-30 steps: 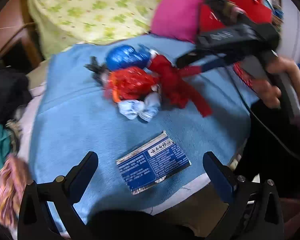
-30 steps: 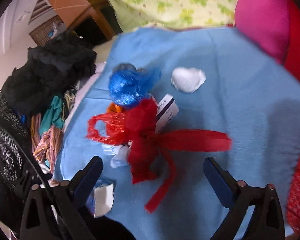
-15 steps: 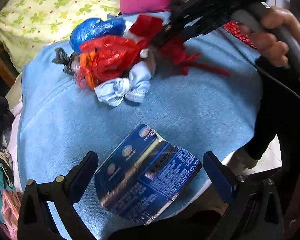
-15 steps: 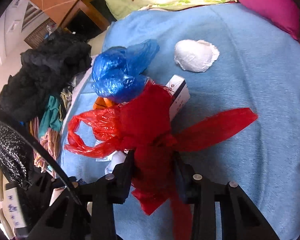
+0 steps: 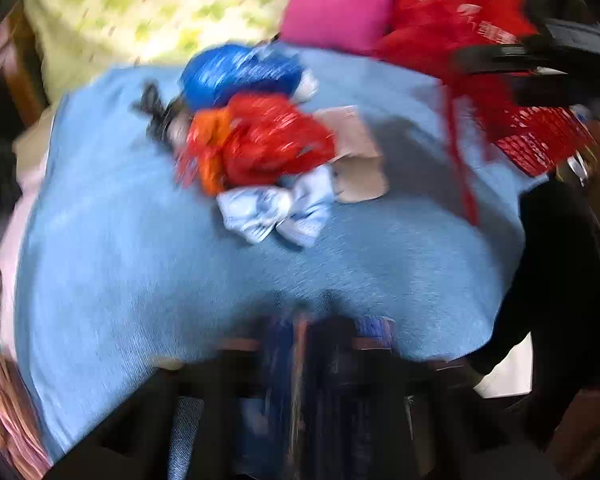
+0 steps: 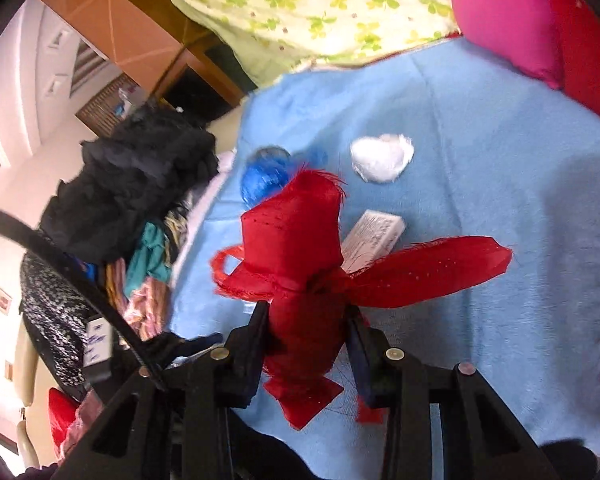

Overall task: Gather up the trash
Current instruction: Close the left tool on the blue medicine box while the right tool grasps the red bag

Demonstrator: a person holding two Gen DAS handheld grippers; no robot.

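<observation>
Both hand-held grippers are closed on something. On the right, the right gripper (image 6: pixel 306 332) pinches a red ribbon bow (image 6: pixel 300 248) at its knot, the jaws narrowed to a slim gap filled by the gathered fabric, the loops and one long tail (image 6: pixel 432 272) fanning out in front above the blue blanket (image 6: pixel 480 168). On the left, the left gripper (image 5: pixel 320 360) is pressed fully together at the bottom of a badly blurred view; a dark blue printed packet (image 5: pixel 284 364) seems to sit edge-on between the jaws, though the blur makes the hold itself hard to confirm. Left on the blanket are a blue plastic bag (image 5: pixel 240 72), a red plastic bag (image 5: pixel 268 140) touching it, a pale crumpled wrapper (image 5: pixel 276 212) just in front, a brown cardboard piece (image 5: pixel 356 156) beside them, and in the right view a white wad (image 6: pixel 382 158) and a small white box (image 6: pixel 374 236). Risks, as I judge them: the ribbon is slippery and held only at the knot, so a quick swing could let it slide free, and its trailing tail might drag the small box along. A thin packet gripped by its edge could twist out or fall short of the bin.
</observation>
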